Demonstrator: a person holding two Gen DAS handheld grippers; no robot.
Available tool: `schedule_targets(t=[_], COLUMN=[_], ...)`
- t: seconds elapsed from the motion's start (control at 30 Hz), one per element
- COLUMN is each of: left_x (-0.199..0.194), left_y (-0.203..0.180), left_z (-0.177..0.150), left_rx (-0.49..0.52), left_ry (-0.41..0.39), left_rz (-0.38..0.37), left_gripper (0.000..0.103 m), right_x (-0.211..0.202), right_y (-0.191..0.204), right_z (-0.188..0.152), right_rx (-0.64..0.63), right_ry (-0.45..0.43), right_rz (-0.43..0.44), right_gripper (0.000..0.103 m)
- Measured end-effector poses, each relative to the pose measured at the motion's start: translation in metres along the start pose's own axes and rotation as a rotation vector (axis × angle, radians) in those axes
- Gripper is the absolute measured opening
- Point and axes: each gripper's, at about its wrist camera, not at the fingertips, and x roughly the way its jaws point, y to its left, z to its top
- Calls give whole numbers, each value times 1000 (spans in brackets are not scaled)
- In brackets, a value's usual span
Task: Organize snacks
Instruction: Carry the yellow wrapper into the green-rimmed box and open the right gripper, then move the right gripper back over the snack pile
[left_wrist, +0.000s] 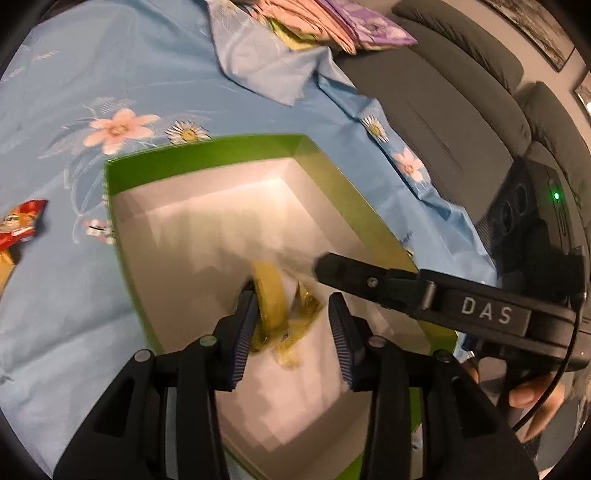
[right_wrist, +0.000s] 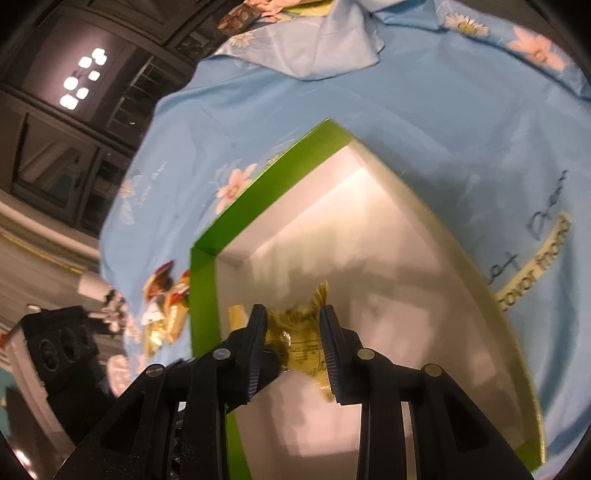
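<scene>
A green box (left_wrist: 199, 173) sat on a blue floral sheet (left_wrist: 110, 74) beside a grey sofa (left_wrist: 461, 110). The right gripper (right_wrist: 293, 343) clamped a gold snack (right_wrist: 303, 343) over it; the left gripper (left_wrist: 291, 328), jaws parted, seemingly released a blurred yellow wrapper (left_wrist: 273, 299).

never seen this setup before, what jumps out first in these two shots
A big green box with a pale inside sits open on a light blue flowered cloth, filling the middle of both views. The right gripper holds a gold-wrapped snack over the box, and the left gripper has a yellow snack between its fingers. More red and gold snacks lie on the cloth beside the box.
</scene>
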Motion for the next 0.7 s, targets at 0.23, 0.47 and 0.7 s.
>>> schedule_targets(t=[0.23, 0.47, 0.7], left_x=[-64, -129, -165], left_y=[11, 65, 147], left_z=[-8, -32, -92], left_rx=[14, -44, -201], left_ry=[-182, -285, -306], left_rz=[81, 136, 300], left_gripper=[99, 103, 103], right_x=[-21, -16, 42], right_y=[20, 96, 190], right_z=[-8, -26, -48], right_rx=[-45, -200, -358], right_ry=[-88, -82, 30], right_rz=[-23, 144, 206], right_gripper=[85, 99, 101])
